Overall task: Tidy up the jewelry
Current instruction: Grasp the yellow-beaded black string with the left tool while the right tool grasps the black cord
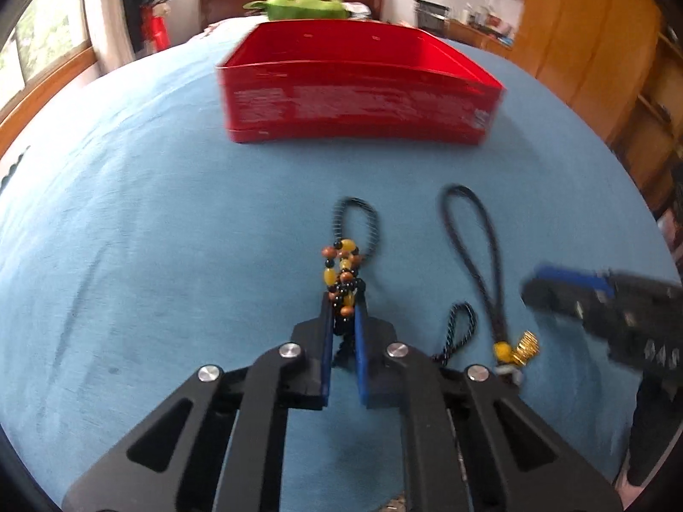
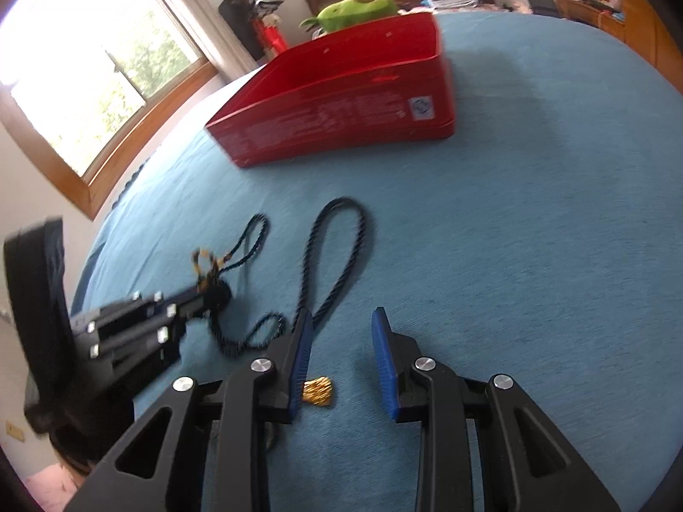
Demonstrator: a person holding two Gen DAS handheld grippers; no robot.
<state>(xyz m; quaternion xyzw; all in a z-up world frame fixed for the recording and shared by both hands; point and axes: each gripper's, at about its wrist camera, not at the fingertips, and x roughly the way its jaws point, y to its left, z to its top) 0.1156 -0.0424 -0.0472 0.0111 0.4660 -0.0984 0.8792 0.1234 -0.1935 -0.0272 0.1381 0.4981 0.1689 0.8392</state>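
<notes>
Left gripper point(image 1: 345, 311): jaws drawn nearly together, their blue pads clamped on the dark lower part of a beaded charm point(image 1: 343, 275), whose orange, yellow and black beads and dark cord loop stick out past the tips toward the red box point(image 1: 358, 102). No earlier frame accompanies this moment. Right gripper point(image 2: 341, 320): jaws partly open, holding nothing; the pads touch no object that can be made out. A second charm, on a long dark cord point(image 2: 333, 256), lies on the blue bed cover point(image 2: 533, 234) on the near side of the red box; its loop points toward the box, and the lower part of the cord runs just beside and behind the tip of the right gripper's left jaw. Its gold ornament point(image 2: 318, 391) lies on the cover between the two jaws, close against the inner face of the left one and well short of the tips. In the left wrist view this ornament sits beside a yellow bead point(image 1: 501, 350). The red box stands open-topped on the cover, well beyond both charms, and its inside cannot be seen. A green plush toy point(image 1: 307, 5) lies behind the box.
</notes>
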